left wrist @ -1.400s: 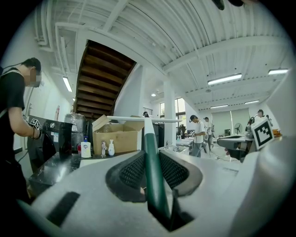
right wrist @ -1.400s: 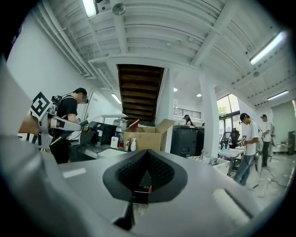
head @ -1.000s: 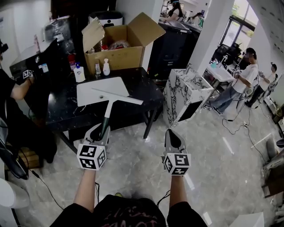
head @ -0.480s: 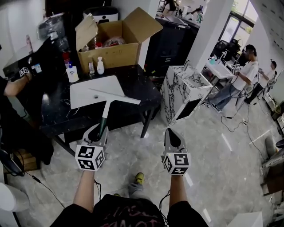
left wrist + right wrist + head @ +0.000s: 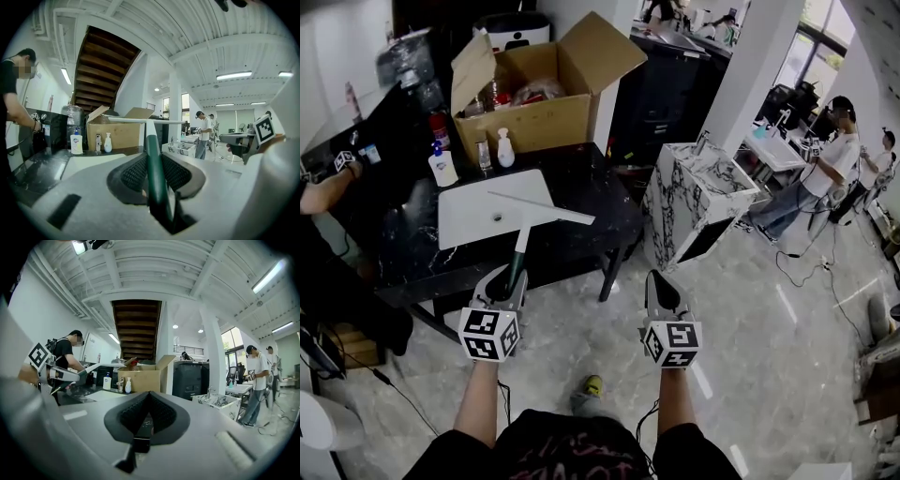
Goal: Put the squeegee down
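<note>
Our left claw (image 5: 508, 281) pinches the dark green handle of the T-shaped squeegee (image 5: 526, 232) with its long white blade; the tool juts forward in the air, blade above the near edge of the black marbled worktop (image 5: 591, 183) and the flat white board (image 5: 478, 220) lying there; our right claw (image 5: 662, 292), well apart to the right, is pressed together on nothing; we judge the squeegee light and stiff, its smooth handle apt to swivel, its blade edge probably soft; the handle is where to hold it.
</note>
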Available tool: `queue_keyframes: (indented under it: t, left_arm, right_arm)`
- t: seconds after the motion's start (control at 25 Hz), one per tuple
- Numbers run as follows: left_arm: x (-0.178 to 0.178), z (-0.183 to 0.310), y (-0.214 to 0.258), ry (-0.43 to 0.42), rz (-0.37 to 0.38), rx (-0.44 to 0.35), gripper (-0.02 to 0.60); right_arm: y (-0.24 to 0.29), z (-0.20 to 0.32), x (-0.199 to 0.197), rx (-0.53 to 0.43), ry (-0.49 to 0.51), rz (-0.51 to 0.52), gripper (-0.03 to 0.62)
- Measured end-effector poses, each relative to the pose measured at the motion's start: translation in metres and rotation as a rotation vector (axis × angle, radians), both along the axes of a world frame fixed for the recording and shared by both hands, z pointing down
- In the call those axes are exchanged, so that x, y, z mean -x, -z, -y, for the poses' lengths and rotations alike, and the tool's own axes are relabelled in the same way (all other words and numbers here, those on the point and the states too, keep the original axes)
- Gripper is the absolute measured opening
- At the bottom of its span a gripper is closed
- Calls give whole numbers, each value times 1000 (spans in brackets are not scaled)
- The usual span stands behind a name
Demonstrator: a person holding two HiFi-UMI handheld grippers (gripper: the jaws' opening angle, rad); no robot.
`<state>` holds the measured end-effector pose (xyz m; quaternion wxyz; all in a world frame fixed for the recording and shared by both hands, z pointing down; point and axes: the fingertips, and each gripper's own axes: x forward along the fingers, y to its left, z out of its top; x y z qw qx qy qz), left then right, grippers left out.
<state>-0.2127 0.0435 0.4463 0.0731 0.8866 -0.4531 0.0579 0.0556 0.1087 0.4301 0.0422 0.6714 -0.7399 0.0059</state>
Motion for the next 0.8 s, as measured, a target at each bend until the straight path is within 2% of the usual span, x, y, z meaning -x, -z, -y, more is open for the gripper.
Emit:
queue_keyframes:
  t: [0.44, 0.8]
  left_arm:
    - [-66, 76, 7, 41, 22, 1, 98]
    - [-104, 106, 12, 80, 52, -13, 98]
  right_arm:
    - [-4, 86, -66, -7, 52, 26, 11]
    - [-3, 129, -102, -8, 106, 54, 11]
